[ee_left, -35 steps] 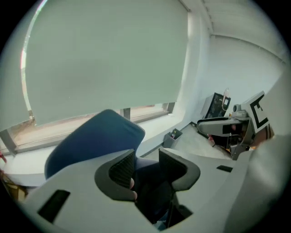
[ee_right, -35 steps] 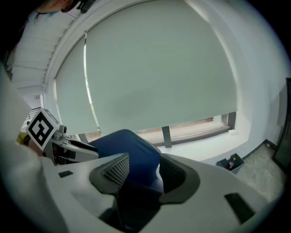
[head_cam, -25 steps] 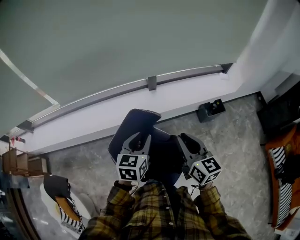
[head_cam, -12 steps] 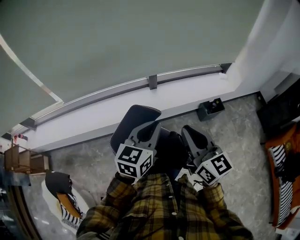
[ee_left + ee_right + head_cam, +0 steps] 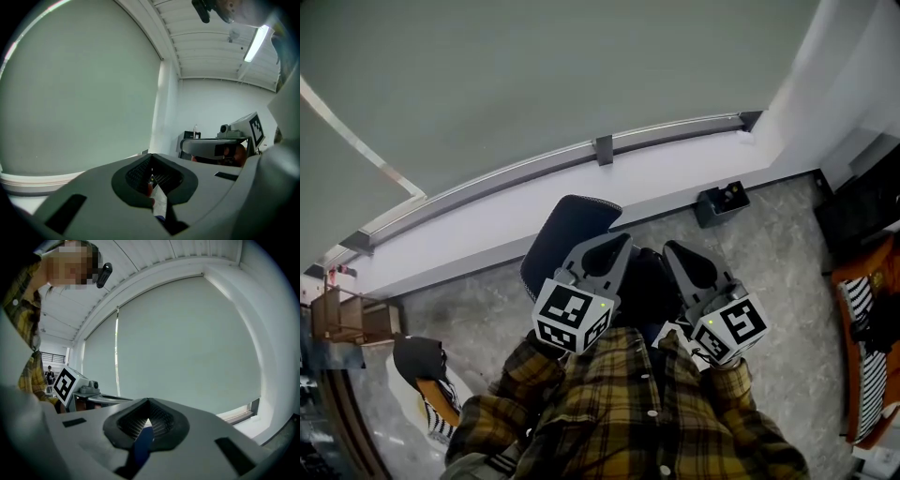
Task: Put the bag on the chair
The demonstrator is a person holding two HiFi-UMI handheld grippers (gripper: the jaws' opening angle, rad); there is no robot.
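Head view: bag [image 5: 645,286] in claws [image 5: 609,247] [image 5: 678,256]

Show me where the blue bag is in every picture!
Head view: the bag is the dark lump just below the middle.
Left gripper view: bottom middle, only a white tag and a blue bit of the bag, pinched in the shut left tongs.
Right gripper view: bottom middle, a blue strip of the bag, pinched in the shut right tongs.
Shared landmark: the big grey window blind.
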